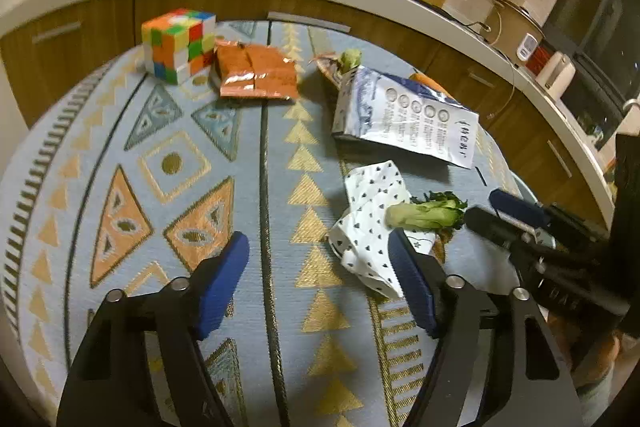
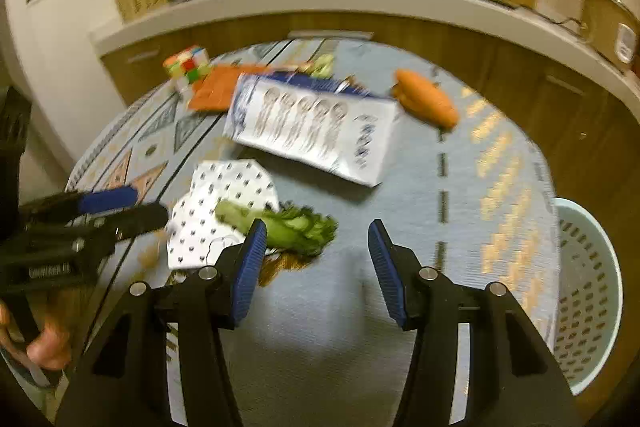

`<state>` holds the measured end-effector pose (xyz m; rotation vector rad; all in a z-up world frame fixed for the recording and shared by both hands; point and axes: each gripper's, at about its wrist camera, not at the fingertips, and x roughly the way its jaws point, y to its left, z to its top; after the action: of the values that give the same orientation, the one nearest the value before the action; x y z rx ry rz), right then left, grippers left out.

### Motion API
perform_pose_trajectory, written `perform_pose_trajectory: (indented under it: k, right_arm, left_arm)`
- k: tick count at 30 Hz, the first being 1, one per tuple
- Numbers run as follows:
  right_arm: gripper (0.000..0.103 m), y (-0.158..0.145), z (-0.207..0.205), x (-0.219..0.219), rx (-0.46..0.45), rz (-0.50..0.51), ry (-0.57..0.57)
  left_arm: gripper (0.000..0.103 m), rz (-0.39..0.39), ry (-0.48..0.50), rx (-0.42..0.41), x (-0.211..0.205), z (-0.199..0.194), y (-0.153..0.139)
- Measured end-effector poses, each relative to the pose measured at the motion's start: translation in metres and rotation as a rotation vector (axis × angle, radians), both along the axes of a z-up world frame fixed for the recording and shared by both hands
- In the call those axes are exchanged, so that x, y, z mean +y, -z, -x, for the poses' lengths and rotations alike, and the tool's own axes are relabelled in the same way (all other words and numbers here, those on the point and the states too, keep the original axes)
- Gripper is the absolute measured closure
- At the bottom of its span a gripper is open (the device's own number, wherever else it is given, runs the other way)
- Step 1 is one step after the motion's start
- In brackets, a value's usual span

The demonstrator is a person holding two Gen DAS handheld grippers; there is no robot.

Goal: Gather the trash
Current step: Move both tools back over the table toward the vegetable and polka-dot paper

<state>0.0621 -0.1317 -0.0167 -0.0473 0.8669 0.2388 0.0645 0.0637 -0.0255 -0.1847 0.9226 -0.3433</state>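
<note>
Both my grippers, left (image 1: pixel 320 259) and right (image 2: pixel 316 243), gape wide, empty, flanking the bok choy (image 1: pixel 426 213) on the dotted paper (image 1: pixel 370 223).

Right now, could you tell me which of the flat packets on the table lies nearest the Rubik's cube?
The orange packet, which lies right beside the Rubik's cube. The blue-and-white printed bag and the dotted white wrapper lie farther off.

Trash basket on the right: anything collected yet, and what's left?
Nothing visibly collected: the visible part of the basket looks empty. Both the left gripper and right gripper are open, holding nothing. Left: leafy scrap, dotted paper, white bag, orange wrapper.
</note>
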Motion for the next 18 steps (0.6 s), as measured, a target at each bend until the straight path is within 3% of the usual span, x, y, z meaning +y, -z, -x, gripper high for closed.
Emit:
perform_pose_trajectory:
  k: [9,15,18]
  right_arm:
    - [0.045,0.011,-0.012,0.02,0.004,0.08,-0.098]
    - [0.046,0.02,-0.018,0.033,0.018,0.146,-0.127]
    - [0.053,0.019,-0.015,0.032,0.008,0.142,-0.123]
  left_arm:
    - [0.036,0.006,-0.003,0.007,0.004,-0.005,0.008]
    - [0.036,-0.007,0.013,0.005,-0.003,-0.005,0.008]
    - [0.036,-0.007,0.019,0.007,-0.005,-0.006,0.008]
